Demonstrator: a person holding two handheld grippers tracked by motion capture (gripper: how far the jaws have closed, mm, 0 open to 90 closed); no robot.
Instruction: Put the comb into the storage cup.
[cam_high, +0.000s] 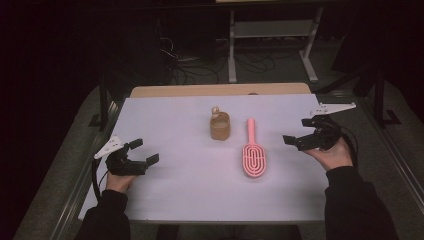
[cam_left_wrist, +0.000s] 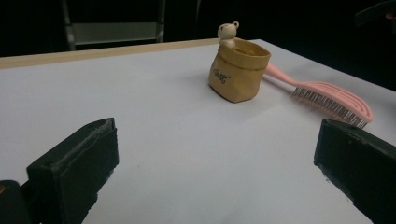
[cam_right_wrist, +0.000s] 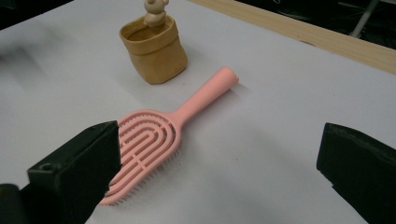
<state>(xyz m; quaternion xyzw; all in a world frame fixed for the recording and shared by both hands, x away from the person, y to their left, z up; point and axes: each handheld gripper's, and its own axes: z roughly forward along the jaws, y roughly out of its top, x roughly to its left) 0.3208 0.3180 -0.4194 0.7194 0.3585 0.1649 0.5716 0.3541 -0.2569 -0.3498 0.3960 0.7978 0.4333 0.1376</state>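
Black left gripper (cam_high: 143, 151) held low over the white table cover (cam_high: 165, 195) near its left edge, jaws spread wide, nothing between them, hovering well apart from both things at mid-table. Seen along its own jaws (cam_left_wrist: 210, 154): bare white surface ahead, pouch and brush farther off to the right.

Tan, pouch-shaped container (cam_high: 220, 127) standing upright near the centre of the table, rim rolled over like a paper bag, dark lettering on its side (cam_left_wrist: 239, 71). Small cream bear figure (cam_high: 215, 111) perched at the far rim (cam_left_wrist: 228, 32); head above the edge, lower part hidden by the wall. Inside seen from the right gripper view (cam_right_wrist: 153, 49): brown inner wall and shadow, bottom not visible, contents otherwise impossible to tell.

Pink hairbrush (cam_high: 254, 152) lying flat just right of the pouch, close but apart, handle pointing to the far edge, slotted oval head nearer the person, bristles down against the cover (cam_right_wrist: 154, 144) (cam_left_wrist: 327, 95).

Black right gripper (cam_high: 299, 132) held at the right side of the table, jaws gaping wide and empty, aimed toward the brush head (cam_right_wrist: 215, 168), not touching it.
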